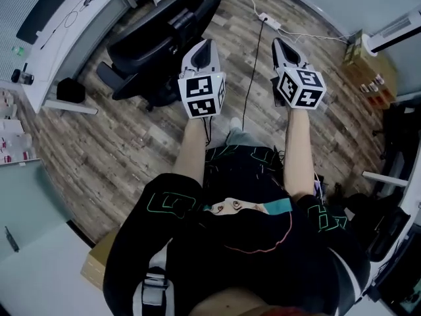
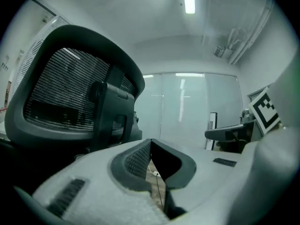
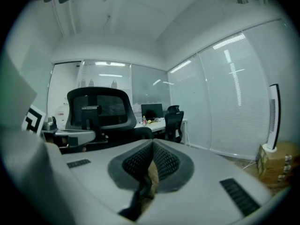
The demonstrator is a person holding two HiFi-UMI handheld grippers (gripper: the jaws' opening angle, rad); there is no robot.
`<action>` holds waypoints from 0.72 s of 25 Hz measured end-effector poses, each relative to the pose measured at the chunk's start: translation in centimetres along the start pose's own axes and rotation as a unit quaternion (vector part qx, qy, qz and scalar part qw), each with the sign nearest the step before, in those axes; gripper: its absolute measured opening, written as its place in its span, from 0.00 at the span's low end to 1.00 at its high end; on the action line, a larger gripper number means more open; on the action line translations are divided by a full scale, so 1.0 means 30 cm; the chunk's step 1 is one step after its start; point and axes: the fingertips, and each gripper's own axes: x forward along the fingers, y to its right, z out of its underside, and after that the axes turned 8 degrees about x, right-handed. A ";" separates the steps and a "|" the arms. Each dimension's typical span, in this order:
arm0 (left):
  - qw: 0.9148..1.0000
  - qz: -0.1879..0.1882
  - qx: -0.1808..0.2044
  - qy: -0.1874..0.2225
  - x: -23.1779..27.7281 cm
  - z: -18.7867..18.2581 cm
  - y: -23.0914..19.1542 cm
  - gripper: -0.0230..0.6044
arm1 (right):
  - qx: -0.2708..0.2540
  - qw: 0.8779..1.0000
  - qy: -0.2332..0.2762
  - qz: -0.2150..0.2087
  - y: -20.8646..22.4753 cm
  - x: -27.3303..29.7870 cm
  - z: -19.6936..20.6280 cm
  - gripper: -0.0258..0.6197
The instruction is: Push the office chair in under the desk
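A black mesh-backed office chair (image 1: pixel 164 31) stands on the wood floor, pulled out from the white desk (image 1: pixel 62 28) at the upper left. My left gripper (image 1: pixel 206 43) is held just right of the chair's back, close to it but apart; its jaws meet at the tips with nothing between them. In the left gripper view the chair's backrest (image 2: pixel 70 97) looms close on the left. My right gripper (image 1: pixel 280 42) hangs further right over bare floor, jaws also closed and empty. From the right gripper view the chair (image 3: pixel 98 111) sits off to the left.
A power strip (image 1: pixel 270 22) with a cable lies on the floor between and beyond the grippers. A black bag (image 1: pixel 70 89) sits by the desk leg. Cardboard boxes (image 1: pixel 365 58) and a white tower fan (image 3: pixel 273 121) stand at the right. A second chair (image 3: pixel 174 121) is at a far desk.
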 end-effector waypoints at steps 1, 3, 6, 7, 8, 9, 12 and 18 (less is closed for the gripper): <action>1.000 -0.007 -0.001 -0.005 0.011 0.014 -0.004 0.05 | -0.003 1.000 -0.007 -0.012 -0.009 0.036 0.006 0.05; 1.000 -0.027 -0.005 -0.010 0.035 0.023 -0.029 0.05 | -0.014 0.999 -0.017 -0.045 -0.048 0.116 -0.003 0.05; 0.999 -0.053 -0.008 -0.006 0.071 0.001 -0.068 0.05 | -0.029 0.995 -0.026 -0.094 -0.115 0.231 -0.028 0.05; 0.998 -0.057 -0.007 -0.005 0.081 -0.005 -0.075 0.05 | -0.031 0.993 -0.032 -0.108 -0.135 0.265 -0.025 0.05; 0.998 -0.060 -0.003 -0.004 0.088 -0.010 -0.078 0.05 | -0.033 0.991 -0.038 -0.122 -0.157 0.298 -0.016 0.05; 0.998 -0.063 0.001 -0.004 0.091 -0.011 -0.080 0.05 | -0.035 0.989 -0.045 -0.137 -0.185 0.330 -0.002 0.05; 0.996 -0.085 0.017 -0.004 0.076 -0.006 -0.100 0.05 | -0.046 0.979 -0.065 -0.188 -0.292 0.410 0.043 0.05; 0.989 -0.146 0.018 -0.015 0.025 0.038 -0.157 0.05 | -0.062 0.957 -0.079 -0.272 -0.465 0.502 0.076 0.05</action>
